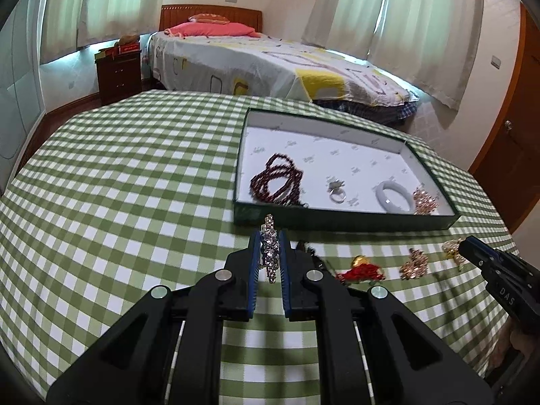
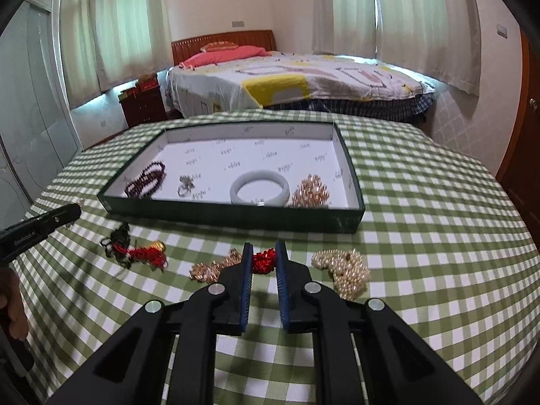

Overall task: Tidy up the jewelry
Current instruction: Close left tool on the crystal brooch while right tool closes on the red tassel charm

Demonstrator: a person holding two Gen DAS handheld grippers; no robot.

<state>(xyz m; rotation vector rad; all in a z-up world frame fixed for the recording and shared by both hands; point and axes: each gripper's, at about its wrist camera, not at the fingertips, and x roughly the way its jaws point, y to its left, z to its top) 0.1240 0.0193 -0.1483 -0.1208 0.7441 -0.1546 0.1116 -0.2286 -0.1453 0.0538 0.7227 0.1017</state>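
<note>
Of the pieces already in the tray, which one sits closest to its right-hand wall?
The rose-gold beaded cluster, lying in the tray near its front right corner. The white bangle is beside it toward the middle; the silver ring and dark red beads lie further left.

1. Soft daylight glows greenish-white through the closed curtains [image 1: 405,17] across the top of both views; the room is evenly bright.
2. A pale strip of glare runs below the curtains at upper left.
3. My fingers [image 2: 248,287] cast faint, blurry shadows on the checked tablecloth [image 1: 135,185].
4. Fisheye distortion bows the table and walls; the corners go black.
5. Focus is slightly soft throughout.
</note>
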